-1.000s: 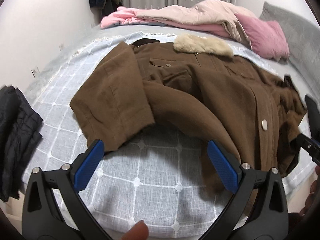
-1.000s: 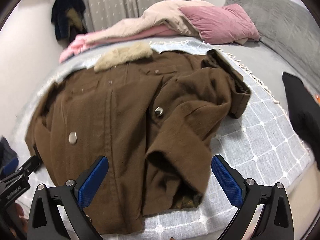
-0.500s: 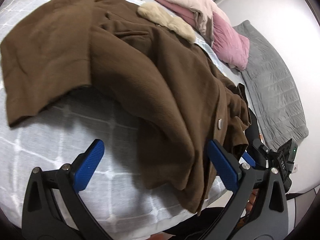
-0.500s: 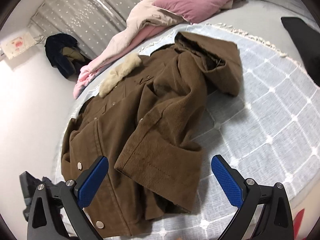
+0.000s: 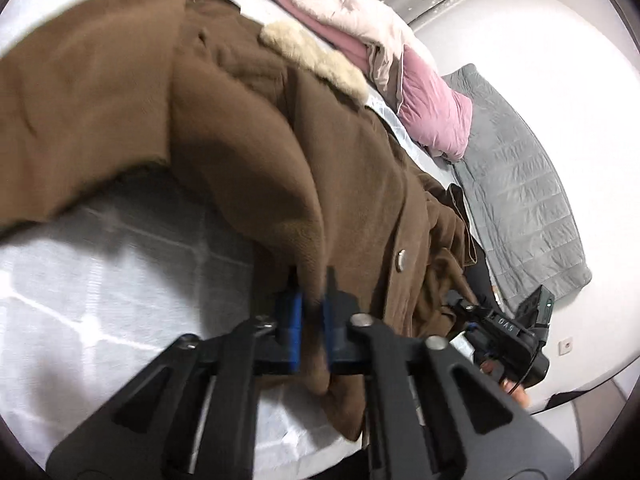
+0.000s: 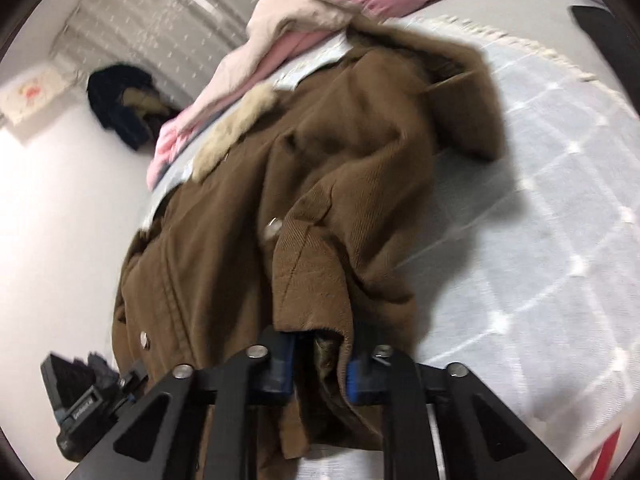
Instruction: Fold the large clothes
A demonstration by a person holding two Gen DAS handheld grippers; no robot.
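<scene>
Looking down my left claw [image 5: 310, 320], I see its blue pads pressed together on a fold of the brown coat [image 5: 248, 152] near the hem, just below a metal snap [image 5: 401, 259]. My right claw [image 6: 320, 364] is closing, with the thick edge of a sleeve cuff [image 6: 312, 280] and the coat's hem bunched between its pads, which already press on the cloth. The coat lies spread across the bed [image 6: 540, 240], on a pale blanket with a white grid pattern [image 5: 100, 280], its cream fur collar [image 5: 316, 54] at the far end. Beyond the collar sits a heap of pink and beige bedding [image 5: 400, 60], and a grey quilt [image 5: 520, 184] runs along the far side. From the left view the other claw's body shows at the coat's edge, with fingertips of a hand [image 5: 508, 384] around it.
</scene>
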